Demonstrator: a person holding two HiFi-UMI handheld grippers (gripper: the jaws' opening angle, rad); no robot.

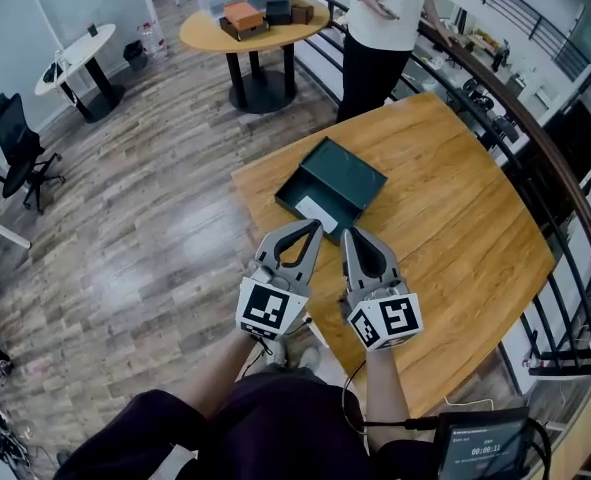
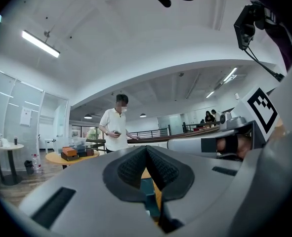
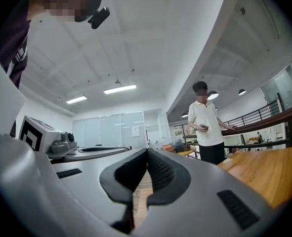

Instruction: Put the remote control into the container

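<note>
An open dark green box [image 1: 341, 173], the container, sits near the left edge of the wooden table [image 1: 455, 218]. A white oblong thing [image 1: 317, 213], perhaps the remote control, lies in the box's near corner. Both grippers hang side by side, close to me and short of the box, pointing level toward it. My left gripper [image 1: 315, 226] is shut with nothing between its pads [image 2: 136, 167]. My right gripper [image 1: 348, 233] is likewise shut and empty, its pads [image 3: 158, 171] touching at the tip. Through the left jaws a sliver of the green box [image 2: 148, 189] shows.
A person in a white shirt [image 1: 380, 28] stands at the table's far side. Behind stands a round table [image 1: 265, 30] with several boxes. A black railing [image 1: 540, 158] curves along the right. An office chair [image 1: 20, 148] is far left; a small screen [image 1: 480, 448] sits bottom right.
</note>
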